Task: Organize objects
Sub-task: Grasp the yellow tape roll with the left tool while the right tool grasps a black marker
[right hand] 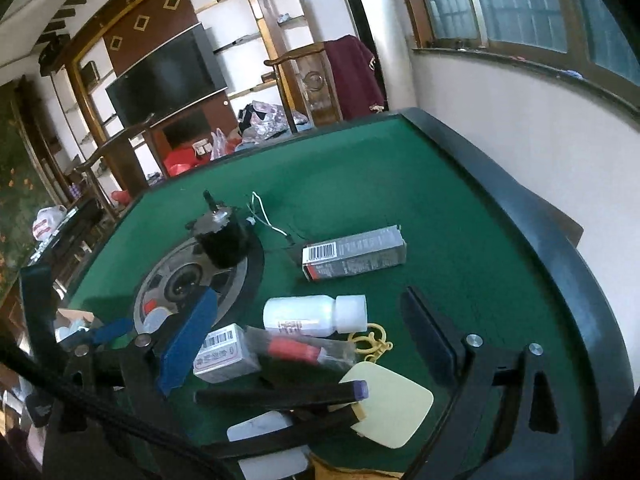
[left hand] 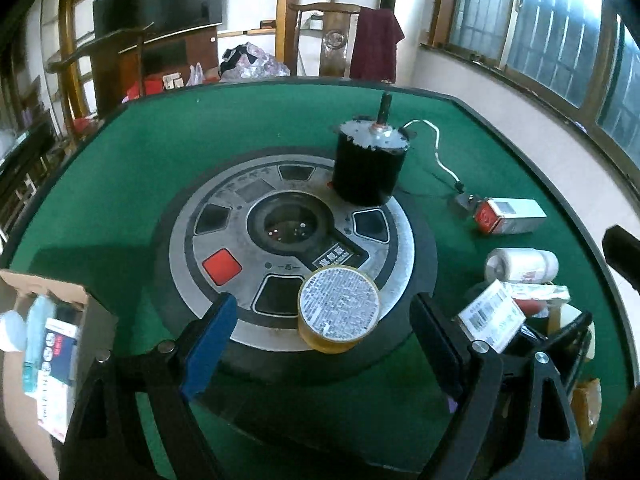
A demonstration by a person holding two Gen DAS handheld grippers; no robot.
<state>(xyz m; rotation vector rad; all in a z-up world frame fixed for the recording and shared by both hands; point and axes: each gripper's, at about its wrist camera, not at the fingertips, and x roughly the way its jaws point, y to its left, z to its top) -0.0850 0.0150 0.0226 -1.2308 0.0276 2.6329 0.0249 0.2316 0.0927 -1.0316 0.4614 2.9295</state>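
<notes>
Left wrist view: left gripper (left hand: 324,344) spread wide, nothing pressed between its fingers. A tape roll (left hand: 339,313) stands on end between them on the grey centre disc (left hand: 280,216) of the green table (left hand: 160,152). Black motor (left hand: 370,162) upright on the disc's far side. Cardboard box (left hand: 44,312) at left edge.

Right wrist view: right gripper (right hand: 310,344) released, jaws wide apart. White bottle (right hand: 316,315) lies on its side between them; grey carton (right hand: 354,254) lies beyond it.

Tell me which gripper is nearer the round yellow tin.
Left. The left gripper has the round yellow tin between its open fingers, untouched. The right gripper is off to the side, over the white bottle.
</notes>
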